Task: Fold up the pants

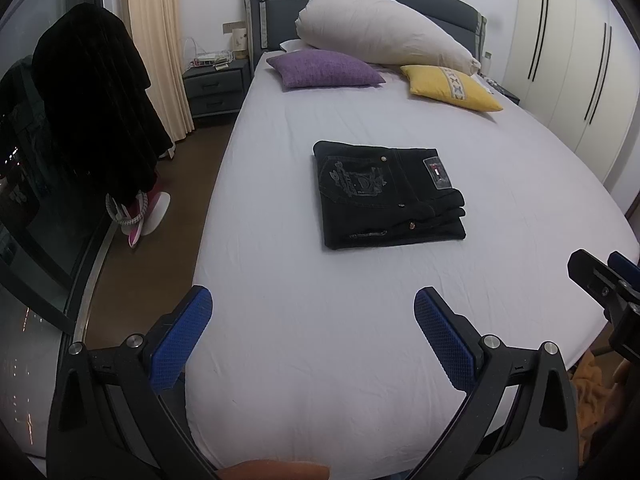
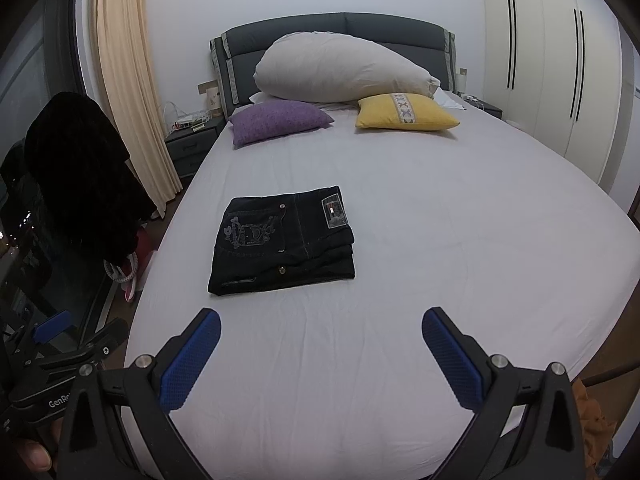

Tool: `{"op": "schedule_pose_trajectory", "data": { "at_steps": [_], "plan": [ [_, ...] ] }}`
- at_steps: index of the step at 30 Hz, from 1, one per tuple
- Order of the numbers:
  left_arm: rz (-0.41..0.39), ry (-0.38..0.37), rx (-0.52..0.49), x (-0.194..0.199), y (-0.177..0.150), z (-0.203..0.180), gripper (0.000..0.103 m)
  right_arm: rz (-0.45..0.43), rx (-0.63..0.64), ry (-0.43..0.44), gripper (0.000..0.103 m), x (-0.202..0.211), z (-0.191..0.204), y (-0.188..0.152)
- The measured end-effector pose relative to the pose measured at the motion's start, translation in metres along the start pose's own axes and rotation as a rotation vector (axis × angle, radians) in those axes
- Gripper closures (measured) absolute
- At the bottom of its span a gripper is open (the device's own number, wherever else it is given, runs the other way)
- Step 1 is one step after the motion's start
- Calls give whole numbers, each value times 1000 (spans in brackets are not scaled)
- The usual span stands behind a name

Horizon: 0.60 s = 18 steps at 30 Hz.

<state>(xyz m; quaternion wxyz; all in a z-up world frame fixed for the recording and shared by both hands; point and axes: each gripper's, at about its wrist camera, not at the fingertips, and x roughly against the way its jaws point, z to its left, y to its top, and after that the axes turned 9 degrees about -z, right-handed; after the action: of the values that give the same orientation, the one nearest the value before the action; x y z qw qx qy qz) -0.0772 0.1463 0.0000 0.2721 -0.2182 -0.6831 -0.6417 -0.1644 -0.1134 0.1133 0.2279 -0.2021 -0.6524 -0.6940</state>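
Black jeans [image 1: 386, 196] lie folded into a compact rectangle on the white bed sheet [image 1: 320, 320], back pocket embroidery and label patch facing up. The right wrist view has the same folded jeans [image 2: 284, 242] left of centre. My left gripper [image 1: 312, 320] hovers open above the foot of the bed, well short of the jeans, nothing between its blue pads. My right gripper [image 2: 320, 340] is open and empty too, at a similar distance from them. The right gripper [image 1: 604, 280] also shows at the right edge of the left wrist view, and the left gripper [image 2: 60, 344] at the left edge of the right wrist view.
A purple cushion [image 1: 324, 69], a yellow cushion [image 1: 450, 88] and a large white pillow [image 1: 384, 38] sit by the headboard. A nightstand [image 1: 214, 88], a curtain and a dark garment [image 1: 92, 100] on a stand are at the left. White wardrobes [image 2: 560, 60] line the right wall.
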Motion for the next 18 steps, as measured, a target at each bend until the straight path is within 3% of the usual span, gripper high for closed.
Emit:
{"op": "schedule_pose_trajectory", "data": {
  "at_steps": [18],
  "plan": [
    [14,-11,-5,-7,1,2,0,3,1,1,0,-1,1,-1]
  ]
}}
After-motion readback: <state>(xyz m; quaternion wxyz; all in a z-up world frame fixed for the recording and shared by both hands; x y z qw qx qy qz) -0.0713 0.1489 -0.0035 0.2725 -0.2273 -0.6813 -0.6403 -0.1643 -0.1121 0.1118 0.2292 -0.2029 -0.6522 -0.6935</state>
